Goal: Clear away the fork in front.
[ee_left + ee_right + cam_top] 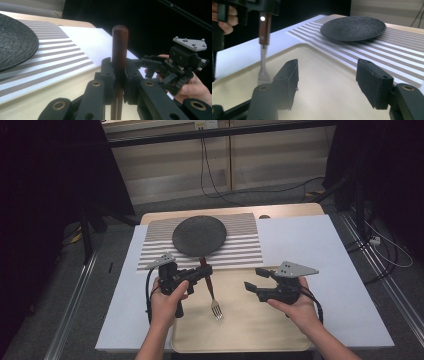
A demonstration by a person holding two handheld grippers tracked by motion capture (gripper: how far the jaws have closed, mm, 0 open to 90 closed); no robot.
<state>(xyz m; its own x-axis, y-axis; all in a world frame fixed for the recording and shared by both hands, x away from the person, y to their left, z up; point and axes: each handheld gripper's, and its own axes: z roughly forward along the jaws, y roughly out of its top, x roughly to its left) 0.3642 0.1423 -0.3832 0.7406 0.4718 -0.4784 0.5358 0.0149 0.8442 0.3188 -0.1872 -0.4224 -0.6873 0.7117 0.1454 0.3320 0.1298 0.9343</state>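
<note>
Wood-handled fork [209, 287] is clamped at the handle by the left gripper [202, 271], above the beige tray [250, 330]. Long axis runs away from the person; tines point back toward the person, handle end toward the dark plate [199, 235]. Plate sits on the striped mat [240, 245]. Right gripper [256, 281] jaws stand apart, gripping nothing, over the tray. Left jaws hide the mid-handle.
</note>
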